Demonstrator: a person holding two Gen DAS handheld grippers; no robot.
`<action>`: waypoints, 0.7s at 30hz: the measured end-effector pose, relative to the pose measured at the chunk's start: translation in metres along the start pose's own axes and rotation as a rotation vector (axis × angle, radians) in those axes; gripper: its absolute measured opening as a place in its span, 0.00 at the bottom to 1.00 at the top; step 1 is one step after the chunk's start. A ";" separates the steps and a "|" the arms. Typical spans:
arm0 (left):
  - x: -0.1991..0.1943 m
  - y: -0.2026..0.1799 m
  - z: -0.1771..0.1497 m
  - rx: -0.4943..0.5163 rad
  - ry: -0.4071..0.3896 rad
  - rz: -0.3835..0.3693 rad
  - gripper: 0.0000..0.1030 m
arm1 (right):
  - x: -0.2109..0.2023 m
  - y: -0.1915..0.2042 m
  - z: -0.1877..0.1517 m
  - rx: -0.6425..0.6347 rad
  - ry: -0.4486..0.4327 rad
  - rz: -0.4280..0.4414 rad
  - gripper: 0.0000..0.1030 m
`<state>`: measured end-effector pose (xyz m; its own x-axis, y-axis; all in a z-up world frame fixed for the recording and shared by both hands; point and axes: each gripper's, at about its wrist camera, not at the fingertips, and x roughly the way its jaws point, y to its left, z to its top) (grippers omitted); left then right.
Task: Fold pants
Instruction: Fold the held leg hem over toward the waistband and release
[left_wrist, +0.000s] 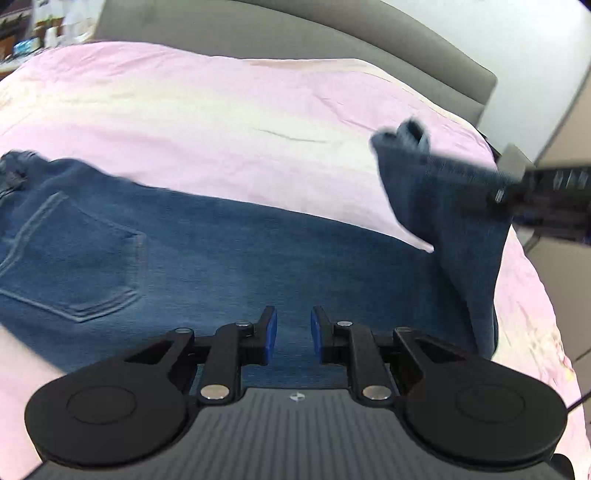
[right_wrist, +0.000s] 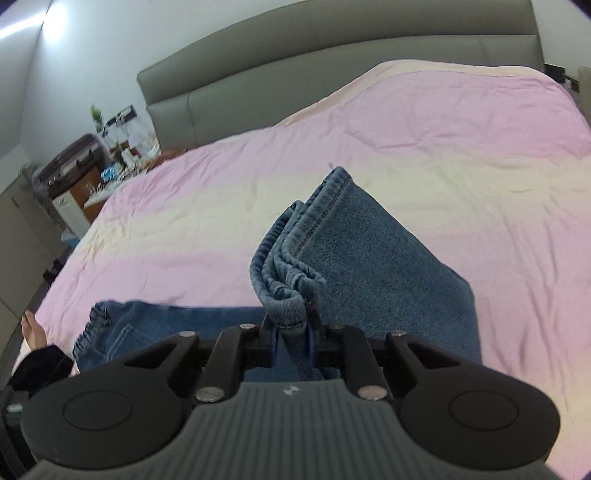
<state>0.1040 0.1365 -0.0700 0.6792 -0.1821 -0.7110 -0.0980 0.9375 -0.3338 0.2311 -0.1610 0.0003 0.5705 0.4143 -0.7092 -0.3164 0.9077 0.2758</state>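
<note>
- The blue denim pants (left_wrist: 229, 258) are lying on the bed with the pink cotton cover (left_wrist: 184, 110), back side up. You can see a stitched back pocket (left_wrist: 70, 254) on the left of the left wrist view, so the waist end is over there.
- The right tool (right_wrist: 291, 339) is clamped on the bunched leg hems (right_wrist: 295, 258). From its own camera the thick stitched cuff edges stick up right out of the nearly closed blue pads, so that's a solid pinch on several layers.
- In the left wrist view that same leg end hangs lifted off the bed at the right, draping down to the rest of the pants. So the fold is mid-swing, I'd say, not laid down yet.
- The left tool (left_wrist: 293, 334) has its pads close together with a narrow gap. Denim sits right below and between them, but I honestly can't tell if it's pinching fabric or just hovering over it.
- Progress guess: the legs look already stacked on each other, since the hems are gathered in one bunch. What's left is carrying the cuffs over toward the waistband, dropping them flat, and probably one more fold plus smoothing.
- The grey padded headboard (right_wrist: 332, 62) is at the far end, with plenty of cover around the pants.
</note>
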 end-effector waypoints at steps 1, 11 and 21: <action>0.003 0.006 0.002 -0.017 0.001 0.005 0.21 | 0.016 0.009 -0.010 -0.036 0.026 -0.011 0.11; 0.006 0.047 -0.002 -0.132 0.028 -0.032 0.22 | 0.112 0.042 -0.084 -0.192 0.218 -0.080 0.22; 0.016 0.040 0.007 -0.148 0.037 -0.073 0.25 | 0.092 0.045 -0.088 -0.184 0.257 0.101 0.61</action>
<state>0.1163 0.1730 -0.0900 0.6616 -0.2611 -0.7029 -0.1579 0.8679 -0.4710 0.2027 -0.0877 -0.1101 0.3267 0.4500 -0.8311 -0.5066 0.8257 0.2480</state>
